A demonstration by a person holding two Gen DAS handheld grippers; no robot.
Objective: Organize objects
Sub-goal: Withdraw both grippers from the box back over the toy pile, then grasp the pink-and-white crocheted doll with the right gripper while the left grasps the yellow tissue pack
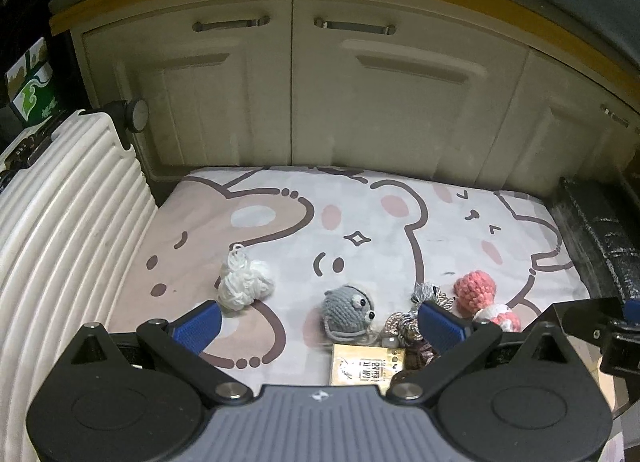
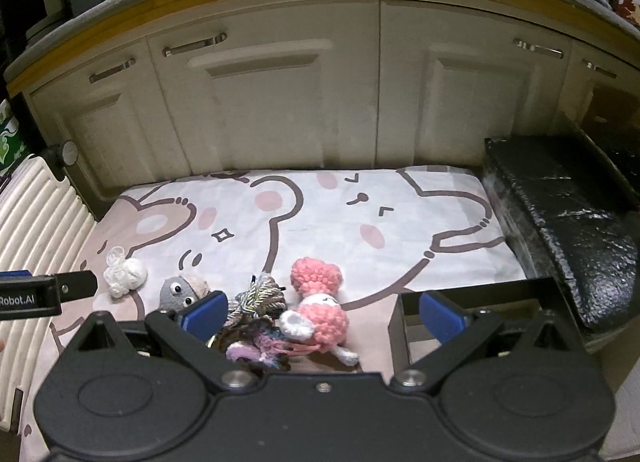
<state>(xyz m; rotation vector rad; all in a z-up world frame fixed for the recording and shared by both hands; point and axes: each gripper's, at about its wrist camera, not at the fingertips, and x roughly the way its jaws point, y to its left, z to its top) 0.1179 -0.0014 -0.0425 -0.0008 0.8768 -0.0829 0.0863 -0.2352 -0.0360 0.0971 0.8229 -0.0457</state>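
Observation:
On a cartoon-print cloth (image 1: 360, 214) (image 2: 320, 222) lie small crochet toys. A white yarn toy (image 1: 244, 282) (image 2: 126, 274) is at the left, a grey crochet mouse (image 1: 350, 312) (image 2: 182, 292) in the middle, a tangle of multicoloured yarn (image 1: 404, 322) (image 2: 256, 302) beside it, and a pink and white crochet doll (image 1: 480, 294) (image 2: 320, 298) to the right. A small tan card box (image 1: 364, 368) sits just below the mouse. My left gripper (image 1: 320, 326) is open low over the mouse and box. My right gripper (image 2: 324, 316) is open over the yarn and doll.
A black open-topped box (image 2: 476, 294) (image 1: 576, 314) stands at the cloth's right front. A ribbed white suitcase (image 1: 60, 230) (image 2: 36, 214) flanks the left, a black wrapped block (image 2: 560, 214) (image 1: 592, 238) the right. Cream cabinet doors (image 1: 292, 82) close off the back.

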